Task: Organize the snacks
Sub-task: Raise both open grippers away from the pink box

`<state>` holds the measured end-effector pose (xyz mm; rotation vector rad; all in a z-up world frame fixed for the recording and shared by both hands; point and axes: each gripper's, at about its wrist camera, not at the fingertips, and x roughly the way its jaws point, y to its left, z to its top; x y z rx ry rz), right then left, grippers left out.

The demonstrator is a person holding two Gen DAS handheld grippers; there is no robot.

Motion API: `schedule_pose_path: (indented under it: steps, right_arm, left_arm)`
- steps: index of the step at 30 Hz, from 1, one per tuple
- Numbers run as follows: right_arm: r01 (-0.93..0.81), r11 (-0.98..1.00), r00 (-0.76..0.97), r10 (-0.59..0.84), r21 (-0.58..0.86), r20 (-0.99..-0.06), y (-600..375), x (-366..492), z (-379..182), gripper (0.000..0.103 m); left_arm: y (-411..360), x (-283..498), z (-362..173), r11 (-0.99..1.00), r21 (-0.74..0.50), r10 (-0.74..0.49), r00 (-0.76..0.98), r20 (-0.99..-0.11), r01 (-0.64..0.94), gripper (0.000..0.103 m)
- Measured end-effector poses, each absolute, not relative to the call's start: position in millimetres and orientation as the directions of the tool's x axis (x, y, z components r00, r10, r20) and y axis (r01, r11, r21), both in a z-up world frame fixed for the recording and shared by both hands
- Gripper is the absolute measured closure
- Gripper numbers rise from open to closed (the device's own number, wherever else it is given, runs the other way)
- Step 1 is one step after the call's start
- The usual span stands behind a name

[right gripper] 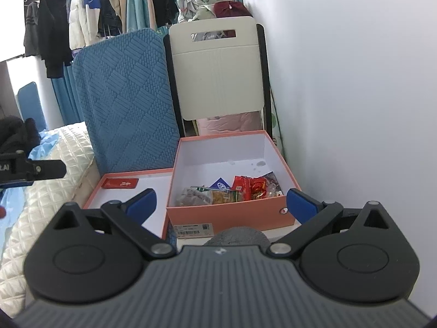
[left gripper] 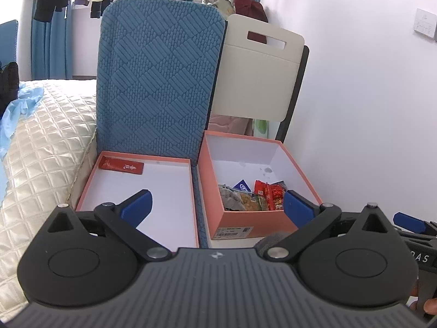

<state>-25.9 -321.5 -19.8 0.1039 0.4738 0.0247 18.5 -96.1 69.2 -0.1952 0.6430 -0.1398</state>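
Both the left gripper and right gripper gape, released, before the snack box; the lid adjoins its left edge.

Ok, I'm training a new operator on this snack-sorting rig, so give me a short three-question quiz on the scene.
1. True or false: the left gripper is shut on a snack.
2. Which holds the pile of snack packets? A) the shallow lid B) the deep box C) the bed
3. Fill in: the only item in the shallow lid is a flat ____ packet.

Key: 1 false, both it and the right gripper are open and empty; 2 B; 3 red.
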Motion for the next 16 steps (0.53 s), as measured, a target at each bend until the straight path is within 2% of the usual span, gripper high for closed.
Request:
schedule_pose_path:
  steps: [16]
  right_arm:
    - [-0.001,0.995,0.886,0.049,0.103,-0.462,-319.6,-25.1,-20.6,0.000]
  left_arm:
    - [-96.2,16.6,68.3,0.974,-0.221,-0.175,0.793,-0.583,0.053,0.000]
